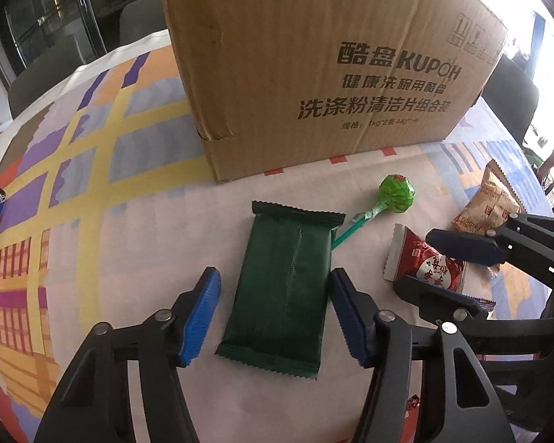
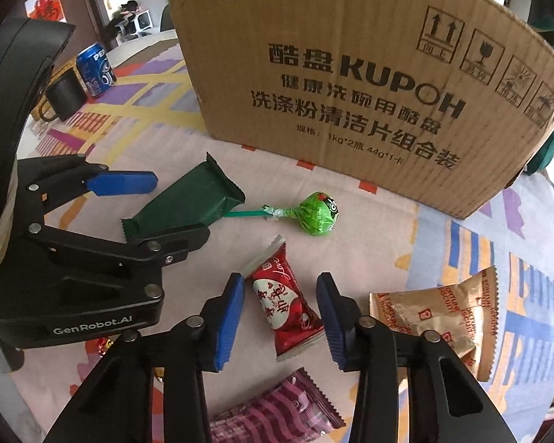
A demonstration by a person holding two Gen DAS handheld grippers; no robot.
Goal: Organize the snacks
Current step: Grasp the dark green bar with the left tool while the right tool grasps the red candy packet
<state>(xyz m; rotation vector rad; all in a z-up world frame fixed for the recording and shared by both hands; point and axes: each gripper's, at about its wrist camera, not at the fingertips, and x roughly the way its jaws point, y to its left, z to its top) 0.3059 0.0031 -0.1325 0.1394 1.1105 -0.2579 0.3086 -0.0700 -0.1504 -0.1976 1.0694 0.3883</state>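
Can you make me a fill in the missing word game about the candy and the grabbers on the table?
1. The left gripper is open around the dark ____ packet.
2. The right gripper is open around the ____ candy.
3. The lollipop wrapper is bright ____.
4. Behind the snacks stands a big cardboard ____.

Missing words: green; red; green; box

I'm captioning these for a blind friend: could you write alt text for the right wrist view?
The right gripper, open, straddles a red candy packet on a patterned tablecloth. To its left the left gripper, also open, brackets a dark green snack bar; behind lie a green lollipop and a large cardboard box.
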